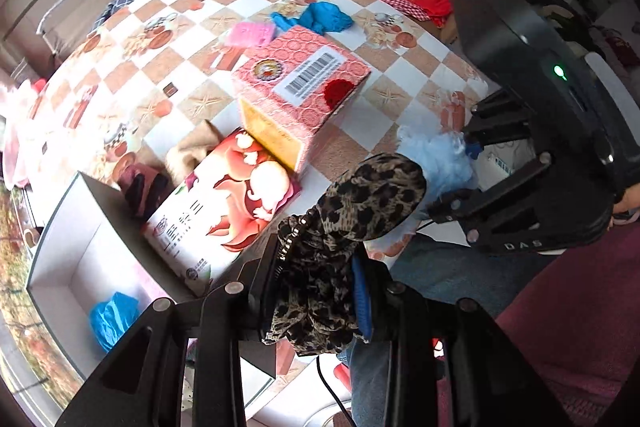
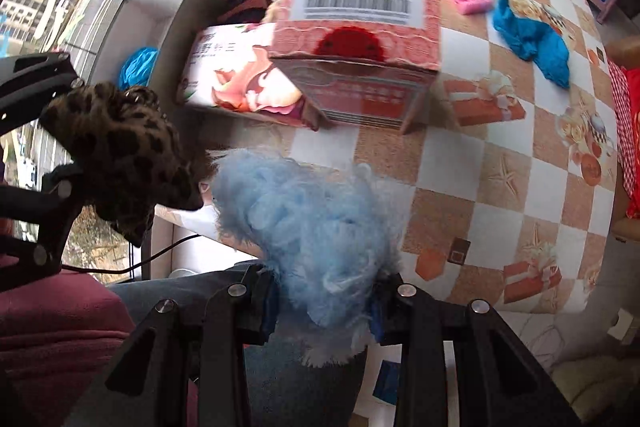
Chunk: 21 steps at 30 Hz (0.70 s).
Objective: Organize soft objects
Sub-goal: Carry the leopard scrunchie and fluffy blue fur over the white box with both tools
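Soft things half sorted, two more riding in the tongs

Soft things are being gathered from a checked worktop [image 2: 460, 187], and by my reckoning the job is sitting somewhere in the middle. One crumpled blue piece [image 1: 112, 319] is already lying inside the white open box [image 1: 56, 259] at the near left. Still waiting out on the far side are a blue cloth [image 1: 320, 17] and a pink sponge [image 1: 250, 34], both beyond the red patterned carton [image 1: 304, 87]. A tan cloth [image 1: 192, 151] and something dark red are peeking out behind the peach-printed box [image 1: 236, 203], and I cannot tell whether those are counted as put away.

Both pairs of tongs are working loaded. The left tongs [image 1: 320, 291] are pinching a leopard-print fabric piece [image 1: 360, 203], which is bunching up out of the jaws and hanging over the near edge of the worktop. The right tongs [image 2: 324, 303] are clamping a fluffy pale-blue tuft [image 2: 304, 227], its fibres spilling out past both pads. The two held pieces are hovering just beside each other, near the white open box but not yet over it.
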Each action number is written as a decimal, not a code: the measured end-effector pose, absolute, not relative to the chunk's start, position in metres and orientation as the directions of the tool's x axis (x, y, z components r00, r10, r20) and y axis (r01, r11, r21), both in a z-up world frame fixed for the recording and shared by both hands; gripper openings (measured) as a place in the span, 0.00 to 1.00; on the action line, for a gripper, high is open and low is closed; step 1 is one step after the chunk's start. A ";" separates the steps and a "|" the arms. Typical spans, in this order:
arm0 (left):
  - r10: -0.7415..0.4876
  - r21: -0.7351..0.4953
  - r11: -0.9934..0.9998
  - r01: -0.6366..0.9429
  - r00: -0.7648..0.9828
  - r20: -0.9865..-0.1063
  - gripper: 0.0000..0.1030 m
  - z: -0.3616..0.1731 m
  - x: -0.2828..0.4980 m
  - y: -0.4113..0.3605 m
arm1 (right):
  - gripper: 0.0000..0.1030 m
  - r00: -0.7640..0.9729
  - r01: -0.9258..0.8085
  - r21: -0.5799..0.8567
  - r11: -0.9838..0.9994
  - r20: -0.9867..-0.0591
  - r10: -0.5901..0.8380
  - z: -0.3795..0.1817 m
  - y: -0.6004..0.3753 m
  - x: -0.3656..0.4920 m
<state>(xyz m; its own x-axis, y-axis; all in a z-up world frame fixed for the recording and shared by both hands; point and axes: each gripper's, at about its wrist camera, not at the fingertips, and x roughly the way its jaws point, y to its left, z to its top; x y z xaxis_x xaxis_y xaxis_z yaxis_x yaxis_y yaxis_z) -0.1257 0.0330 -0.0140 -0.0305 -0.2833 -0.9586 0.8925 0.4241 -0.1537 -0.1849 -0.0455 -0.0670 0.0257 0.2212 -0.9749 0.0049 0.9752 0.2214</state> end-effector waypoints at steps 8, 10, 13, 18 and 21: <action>-0.328 -0.160 0.585 0.795 0.051 -0.943 0.34 -0.004 -0.099 0.076 | 0.35 0.025 -0.138 0.212 0.968 -0.976 0.217 -0.050 -0.005 -0.165; -0.332 -0.171 0.629 0.758 0.063 -0.941 0.34 -0.004 -0.091 0.087 | 0.35 0.031 -0.170 0.211 0.963 -0.975 0.219 -0.045 0.006 -0.158; -0.335 -0.191 0.703 0.685 0.081 -0.939 0.34 -0.003 -0.076 0.108 | 0.35 0.048 -0.211 0.209 0.955 -0.973 0.224 -0.034 0.020 -0.146; -0.344 -0.247 0.821 0.514 0.101 -0.933 0.34 -0.003 -0.049 0.156 | 0.35 0.084 -0.248 0.207 0.946 -0.969 0.234 -0.014 0.039 -0.123; -0.326 -0.253 0.878 0.407 0.119 -0.938 0.34 -0.005 -0.034 0.189 | 0.35 0.100 -0.248 0.227 0.942 -0.961 0.258 -0.006 0.049 -0.106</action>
